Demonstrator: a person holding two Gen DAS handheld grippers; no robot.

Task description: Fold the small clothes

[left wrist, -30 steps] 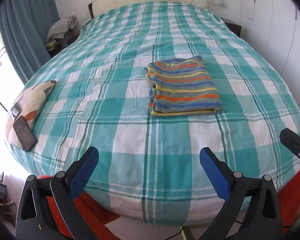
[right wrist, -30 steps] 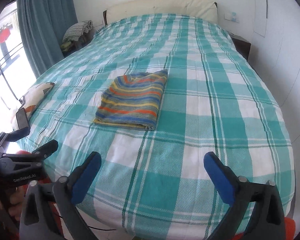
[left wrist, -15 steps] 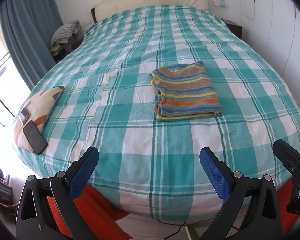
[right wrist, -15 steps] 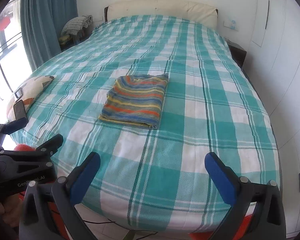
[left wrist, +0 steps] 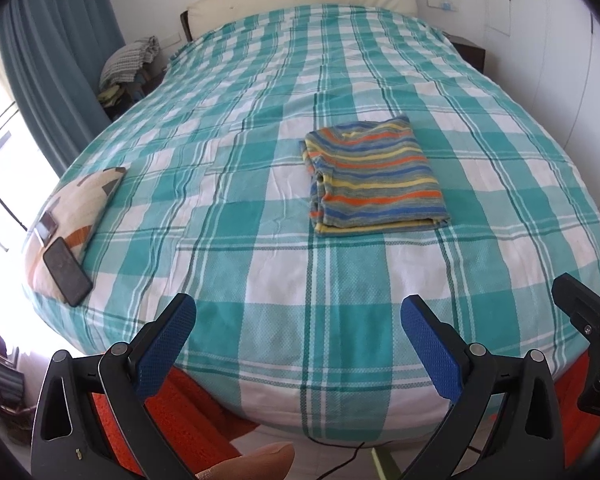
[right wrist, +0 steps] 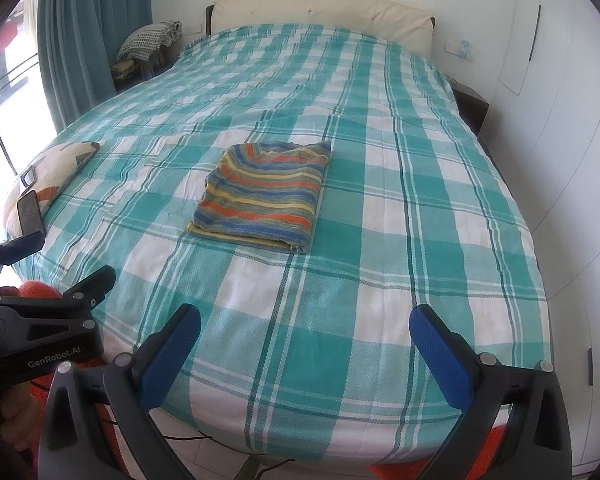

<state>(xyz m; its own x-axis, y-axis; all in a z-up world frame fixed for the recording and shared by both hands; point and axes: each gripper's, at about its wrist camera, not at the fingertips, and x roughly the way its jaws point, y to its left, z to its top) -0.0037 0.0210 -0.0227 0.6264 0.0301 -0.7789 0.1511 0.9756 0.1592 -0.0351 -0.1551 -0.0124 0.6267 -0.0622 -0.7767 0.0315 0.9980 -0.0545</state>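
Observation:
A striped garment (left wrist: pixel 374 178) in blue, orange, yellow and grey lies folded into a neat rectangle on the teal-and-white checked bed (left wrist: pixel 260 280). It also shows in the right wrist view (right wrist: pixel 266 194). My left gripper (left wrist: pixel 298 320) is open and empty, held back over the foot of the bed, well short of the garment. My right gripper (right wrist: pixel 304 330) is open and empty too, likewise back at the foot edge. The left gripper's body (right wrist: pixel 40 328) shows at the left of the right wrist view.
A patterned cushion (left wrist: pixel 76 204) with a phone (left wrist: pixel 66 270) on it lies at the bed's left edge. A curtain (left wrist: pixel 52 60) and a pile of clothes (left wrist: pixel 130 60) stand at the far left. White wardrobe doors (right wrist: pixel 572 120) run along the right. Orange cloth (left wrist: pixel 180 412) lies below the bed's foot.
Both grippers have drawn back and up from the bed, so more of its foot edge and the floor shows. The folded garment has not moved. Both jaws stay open.

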